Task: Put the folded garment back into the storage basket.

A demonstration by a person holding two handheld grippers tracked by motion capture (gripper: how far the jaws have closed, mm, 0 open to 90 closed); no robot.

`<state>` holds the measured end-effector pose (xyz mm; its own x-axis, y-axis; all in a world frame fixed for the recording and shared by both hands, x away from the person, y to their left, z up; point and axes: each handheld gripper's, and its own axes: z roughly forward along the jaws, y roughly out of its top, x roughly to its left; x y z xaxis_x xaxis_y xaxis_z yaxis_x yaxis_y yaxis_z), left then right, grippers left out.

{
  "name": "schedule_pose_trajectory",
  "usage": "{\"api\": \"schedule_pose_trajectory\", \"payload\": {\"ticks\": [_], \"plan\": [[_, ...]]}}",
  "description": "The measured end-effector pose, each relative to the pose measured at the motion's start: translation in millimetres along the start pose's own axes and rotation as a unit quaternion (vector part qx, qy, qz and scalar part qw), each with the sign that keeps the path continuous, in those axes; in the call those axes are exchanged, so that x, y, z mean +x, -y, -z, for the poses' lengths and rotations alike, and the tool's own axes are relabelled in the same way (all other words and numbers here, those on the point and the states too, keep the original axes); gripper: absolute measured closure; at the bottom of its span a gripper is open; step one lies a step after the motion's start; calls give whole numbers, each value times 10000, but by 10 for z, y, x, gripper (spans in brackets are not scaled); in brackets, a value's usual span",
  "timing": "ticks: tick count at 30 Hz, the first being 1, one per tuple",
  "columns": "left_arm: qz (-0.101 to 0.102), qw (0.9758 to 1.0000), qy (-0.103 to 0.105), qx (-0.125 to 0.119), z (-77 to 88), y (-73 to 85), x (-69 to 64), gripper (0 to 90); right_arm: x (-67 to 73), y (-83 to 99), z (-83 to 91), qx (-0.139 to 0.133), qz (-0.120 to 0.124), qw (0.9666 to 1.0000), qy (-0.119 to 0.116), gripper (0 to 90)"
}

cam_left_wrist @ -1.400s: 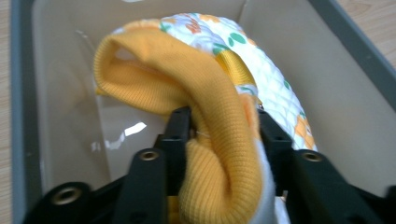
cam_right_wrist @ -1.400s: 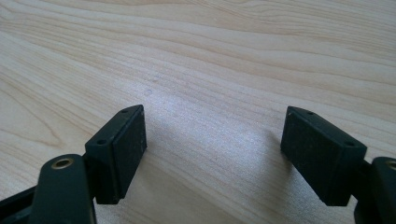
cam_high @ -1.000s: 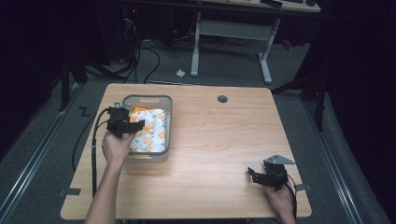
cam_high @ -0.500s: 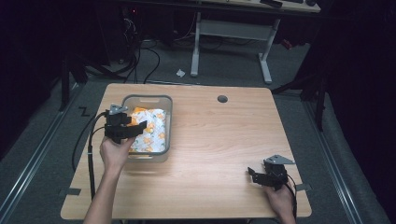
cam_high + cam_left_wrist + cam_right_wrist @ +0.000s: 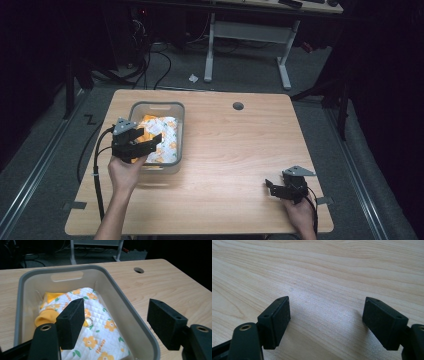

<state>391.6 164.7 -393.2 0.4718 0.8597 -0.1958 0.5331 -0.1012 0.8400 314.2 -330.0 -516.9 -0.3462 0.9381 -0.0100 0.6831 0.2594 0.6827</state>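
Worktop [image 5: 235, 150]: light wood, with a round hole [image 5: 238, 106] near its far edge; it carries everything you are working with.
Bin [image 5: 177, 127]: grey plastic, rectangular, standing on the left half of the worktop, with a handle slot in its far wall.
Cloth [image 5: 162, 132]: white quilted fabric with orange flowers and an orange lining, lying crumpled inside the bin; a small metal ring [image 5: 89, 321] shows on it in the left gripper view.
Left claw [image 5: 145, 145]: in your left hand above the near left part of the bin. Its jaws have just been opening and now stand spread; nothing is pinched. In the left gripper view one jaw hangs above the cloth and the other beyond the bin's wall, above the bare worktop.
Right claw [image 5: 272, 186]: in your right hand near the near right corner of the worktop, well apart from the bin. Jaws spread, with bare wood between them.
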Motion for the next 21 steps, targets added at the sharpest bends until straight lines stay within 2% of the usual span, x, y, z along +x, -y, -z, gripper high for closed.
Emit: {"api": "schedule_pose_trajectory", "payload": {"ticks": [5, 10, 12, 14, 21], "plan": [[33, 9998, 189, -58, 37, 32, -79, 291, -1, 0, -2, -4, -5, 10000, 12, 227], [-104, 9995, 283, -80, 40, 48, -189, 285, 0, -1, -2, -5, -6, 10000, 13, 227], [-129, 9990, 405, -96, 15, 62, -269, 284, -1, 0, -3, -10, 0, 10000, 14, 227], [-195, 9990, 402, -90, -6, 70, -322, 280, -1, -1, -3, -8, -6, 10000, 13, 227], [-243, 9978, 595, -147, -11, 89, -469, 274, -1, -1, -3, -9, -5, 10000, 15, 227]]}}
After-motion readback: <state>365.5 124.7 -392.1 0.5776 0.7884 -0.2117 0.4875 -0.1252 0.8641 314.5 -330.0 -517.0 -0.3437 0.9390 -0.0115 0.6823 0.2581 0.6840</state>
